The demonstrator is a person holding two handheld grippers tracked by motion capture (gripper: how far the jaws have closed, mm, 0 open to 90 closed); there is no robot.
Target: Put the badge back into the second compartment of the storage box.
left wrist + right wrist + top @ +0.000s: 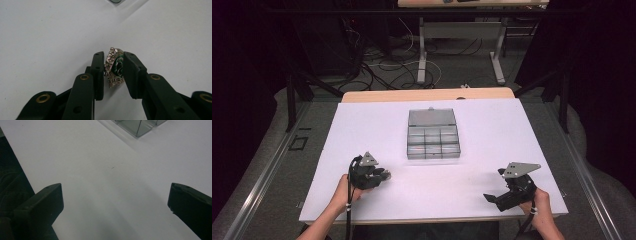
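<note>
Black fingers (98, 72) — brass-ringed pivots

High view looks down from above the near table edge; both gripper views skim low over the white tabletop (492, 130) – sharing the clear compartment box (433, 135), upper frame

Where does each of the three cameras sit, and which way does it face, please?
High view: above the person's side, looking forward and down on the white table; forearms, left gripper and right gripper show.
Left gripper view: on that gripper, along its jaws pressing an ornate brooch.
Right gripper view: on that gripper, along wide-apart jaws.
All three share the clear compartment box.
</note>
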